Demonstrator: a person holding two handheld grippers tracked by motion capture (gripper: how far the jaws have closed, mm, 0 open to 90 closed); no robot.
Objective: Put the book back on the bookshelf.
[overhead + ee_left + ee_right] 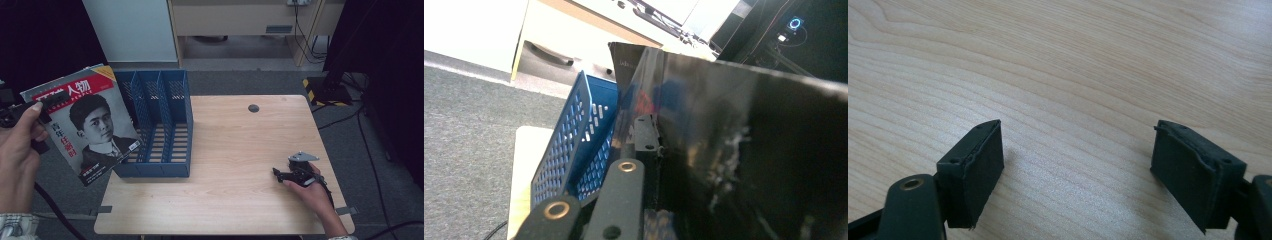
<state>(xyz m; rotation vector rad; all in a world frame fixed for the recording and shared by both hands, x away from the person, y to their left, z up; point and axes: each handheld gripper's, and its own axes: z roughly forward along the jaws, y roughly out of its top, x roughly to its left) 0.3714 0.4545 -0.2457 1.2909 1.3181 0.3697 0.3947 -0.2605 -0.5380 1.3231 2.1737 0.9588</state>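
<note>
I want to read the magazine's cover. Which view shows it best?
The high view: the magazine faces the camera, held by the left gripper beside the blue file rack. The left gripper view catches its dark glossy surface edge-on.

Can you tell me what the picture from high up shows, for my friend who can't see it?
A person's left gripper holds a magazine up beside a blue file rack at the left of a wooden table. The right gripper rests low over the bare tabletop, holding nothing.

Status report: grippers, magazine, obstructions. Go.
Left gripper shut on magazine, held beside blue file rack. Right gripper open, low over table. Nothing blocking rack.
</note>
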